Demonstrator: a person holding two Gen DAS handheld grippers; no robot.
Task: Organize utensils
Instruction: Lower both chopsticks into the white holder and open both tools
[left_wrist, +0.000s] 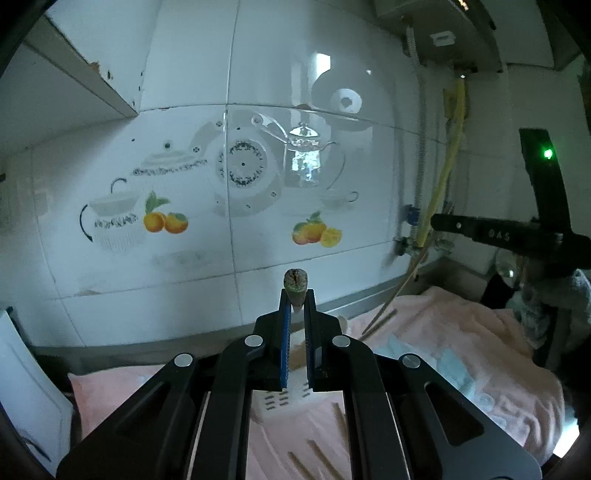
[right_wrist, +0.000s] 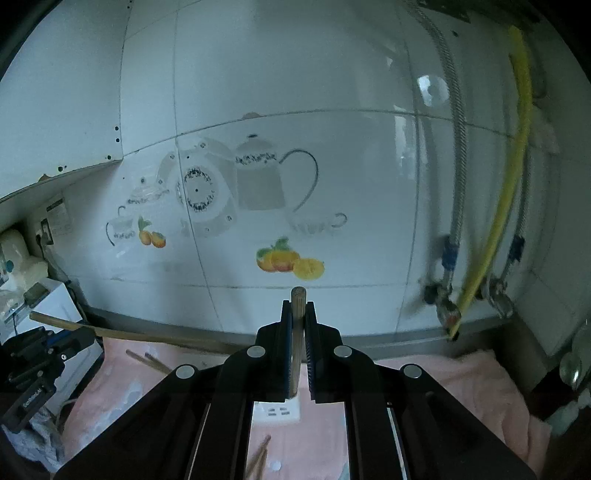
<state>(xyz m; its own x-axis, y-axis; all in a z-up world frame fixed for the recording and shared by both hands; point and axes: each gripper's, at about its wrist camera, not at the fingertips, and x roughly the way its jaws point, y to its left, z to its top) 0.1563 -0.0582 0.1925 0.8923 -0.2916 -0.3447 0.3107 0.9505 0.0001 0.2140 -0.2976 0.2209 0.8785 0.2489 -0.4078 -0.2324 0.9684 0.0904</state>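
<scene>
Tiles (left_wrist: 184, 92) printed with teapots and oranges fill both views, so both hand-held grippers look to be raised above the surface, pointing at the wall. Below them a pink towel (left_wrist: 480, 339) covers the surface, and on it sits a white slotted holder (right_wrist: 277, 411) – seen just under the jaws in each wrist view. Loose chopsticks (left_wrist: 317, 461) lie scattered on the towel, a pair (right_wrist: 147, 360) towards the left in the right view. The left hand-held gripper (left_wrist: 297, 306) is closed nearly flat on a wooden stick (left_wrist: 295, 284), whose worn round end pokes out past the fingertips. The right hand-held gripper (right_wrist: 297, 314) is likewise pinched shut on a paler stick (right_wrist: 297, 295), standing up between its pads. The step in hand seems to be the carry: each gripper has picked up one utensil and holds it clear of the towel. Next comes lowering a stick tip over a slot in the holder – that needs the stick tilted near upright and lined up before the jaws let go, one hand at a time to avoid a clash.
</scene>
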